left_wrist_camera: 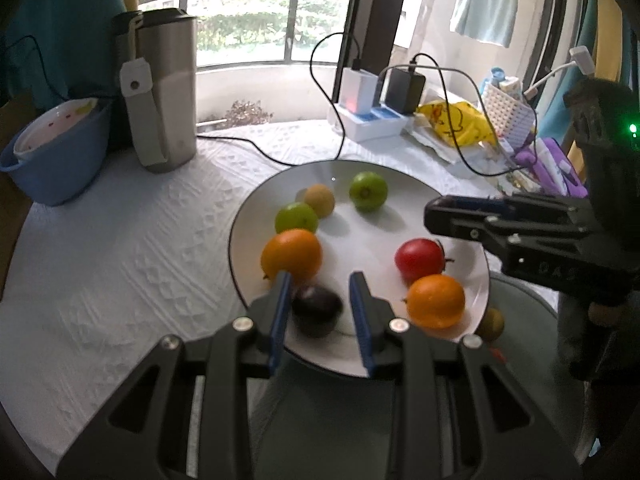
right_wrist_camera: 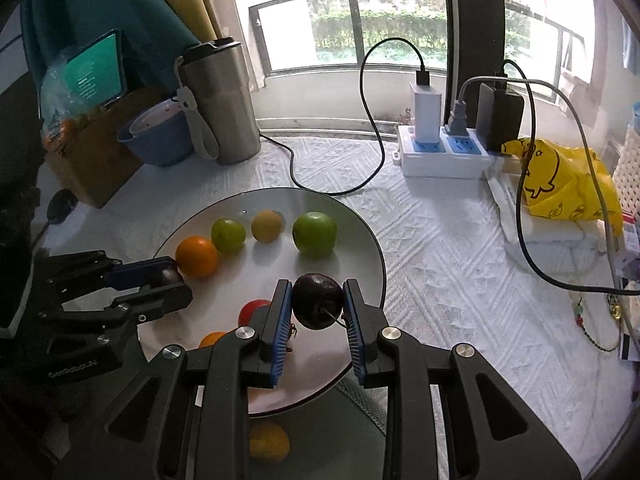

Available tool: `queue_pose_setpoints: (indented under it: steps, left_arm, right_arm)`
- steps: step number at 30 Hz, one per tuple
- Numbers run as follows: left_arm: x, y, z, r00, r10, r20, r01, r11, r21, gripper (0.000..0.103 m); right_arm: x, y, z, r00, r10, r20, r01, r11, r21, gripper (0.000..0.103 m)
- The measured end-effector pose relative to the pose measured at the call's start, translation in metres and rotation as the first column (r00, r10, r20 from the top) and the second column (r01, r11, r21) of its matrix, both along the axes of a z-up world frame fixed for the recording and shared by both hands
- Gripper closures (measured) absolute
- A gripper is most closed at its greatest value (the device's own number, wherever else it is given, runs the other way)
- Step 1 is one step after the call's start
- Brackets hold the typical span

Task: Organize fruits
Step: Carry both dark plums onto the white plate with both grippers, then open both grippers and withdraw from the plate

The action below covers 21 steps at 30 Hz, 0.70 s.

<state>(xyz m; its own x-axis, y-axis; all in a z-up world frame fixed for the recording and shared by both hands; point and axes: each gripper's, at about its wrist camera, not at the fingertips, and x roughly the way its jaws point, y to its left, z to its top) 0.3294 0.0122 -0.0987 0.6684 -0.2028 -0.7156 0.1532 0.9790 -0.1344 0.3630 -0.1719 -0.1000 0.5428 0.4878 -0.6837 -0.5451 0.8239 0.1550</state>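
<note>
A white plate (left_wrist_camera: pixel 360 240) holds two green apples (left_wrist_camera: pixel 368 191), a yellowish fruit (left_wrist_camera: pixel 319 200), two oranges (left_wrist_camera: pixel 292 255), a red fruit (left_wrist_camera: pixel 419 260) and a dark plum (left_wrist_camera: pixel 316 314). My left gripper (left_wrist_camera: pixel 320 286) is open, its blue pads on either side of that plum, which rests on the plate. My right gripper (right_wrist_camera: pixel 317 294) is shut on a second dark plum (right_wrist_camera: pixel 318 301) and holds it above the plate (right_wrist_camera: pixel 360 240). The right gripper also shows in the left wrist view (left_wrist_camera: pixel 460 220), over the plate's right side.
A steel tumbler (left_wrist_camera: pixel 164 88) and a blue bowl (left_wrist_camera: pixel 56 152) stand at the back left. A power strip with chargers (right_wrist_camera: pixel 440 156), cables, a yellow bag (right_wrist_camera: pixel 560 180) and a white basket (left_wrist_camera: pixel 508 112) are at the back right. A yellow fruit (right_wrist_camera: pixel 268 442) lies off the plate's near edge.
</note>
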Motion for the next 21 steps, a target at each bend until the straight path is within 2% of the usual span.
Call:
queue_pose_setpoints:
  steps: [4,21]
  left_arm:
    - [-0.005,0.001,0.006,1.000,0.003,0.023,-0.002,1.000,-0.012,0.066]
    - [-0.049,-0.004,0.033,0.996,0.006,0.088,-0.004,1.000,-0.025,0.064]
  right_arm:
    - [-0.001,0.001,0.001,1.000,-0.013,0.002,0.013,1.000,-0.006,0.075]
    - [-0.046,-0.018,0.027,0.998,-0.045,0.045,0.044,0.999,0.006,0.074]
